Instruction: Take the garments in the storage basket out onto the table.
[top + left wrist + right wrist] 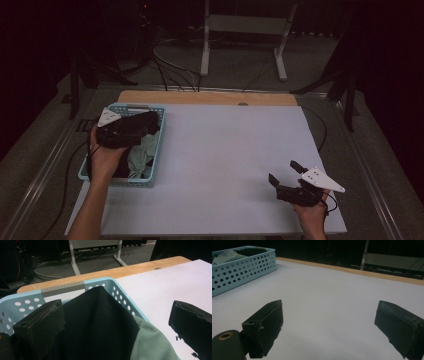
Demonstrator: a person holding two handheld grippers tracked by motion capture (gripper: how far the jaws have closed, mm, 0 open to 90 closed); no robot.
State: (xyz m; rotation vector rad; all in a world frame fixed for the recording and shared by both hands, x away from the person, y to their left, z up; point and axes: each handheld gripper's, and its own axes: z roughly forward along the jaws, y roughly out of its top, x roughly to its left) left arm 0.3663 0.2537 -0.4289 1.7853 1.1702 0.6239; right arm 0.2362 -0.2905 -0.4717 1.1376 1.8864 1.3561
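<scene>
Fingers spread over black cloth in basket; right gripper fingers spread, holding nothing.

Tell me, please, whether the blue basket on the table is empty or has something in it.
Not empty: the blue basket holds a black cloth and a pale green cloth, piled above its rim.
</scene>
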